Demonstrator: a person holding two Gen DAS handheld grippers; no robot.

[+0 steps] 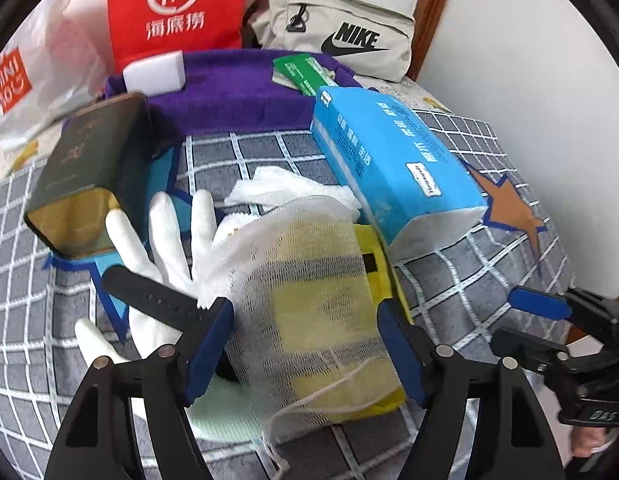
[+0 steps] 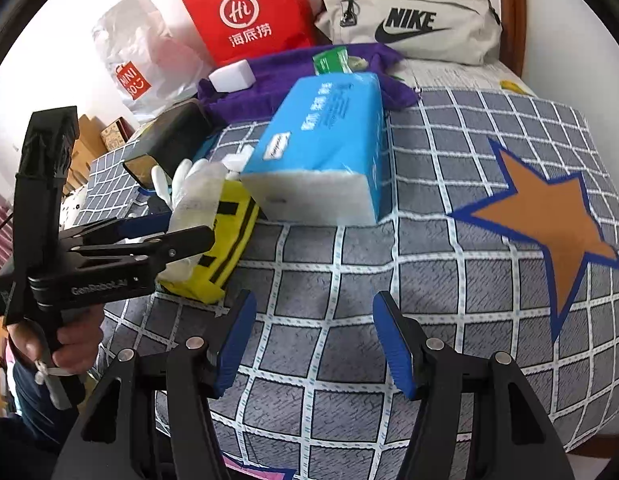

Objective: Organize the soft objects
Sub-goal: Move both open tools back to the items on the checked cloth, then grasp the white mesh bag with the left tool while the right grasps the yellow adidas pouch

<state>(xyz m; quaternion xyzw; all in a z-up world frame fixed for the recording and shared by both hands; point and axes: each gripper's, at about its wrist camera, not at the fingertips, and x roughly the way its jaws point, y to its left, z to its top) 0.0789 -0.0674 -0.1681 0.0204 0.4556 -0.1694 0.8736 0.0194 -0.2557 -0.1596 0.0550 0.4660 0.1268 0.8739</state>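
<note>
A white gauze net (image 1: pixel 301 280) lies over a yellow pouch with black stripes (image 1: pixel 375 256) on the checked bedspread (image 1: pixel 449 280). My left gripper (image 1: pixel 305 348) stands open around both, and its blue pads flank the gauze without squeezing it. White gloves (image 1: pixel 169 236) and a black watch strap (image 1: pixel 157 300) lie just left of the gauze. Crumpled white tissue (image 1: pixel 285 188) sits behind it. In the right wrist view my right gripper (image 2: pixel 313 344) hangs open over bare bedspread (image 2: pixel 329 280), nothing between its fingers. The yellow pouch (image 2: pixel 225 240) is to its upper left.
A blue tissue pack (image 1: pixel 389 160) leans behind the pouch. A dark tin box (image 1: pixel 89 168) is at left. At the back a purple towel (image 1: pixel 237 96) carries a white sponge (image 1: pixel 155 74) and a green packet (image 1: pixel 305 74). Red, Nike and Miniso bags line the wall. An orange star (image 2: pixel 549 220) marks the right.
</note>
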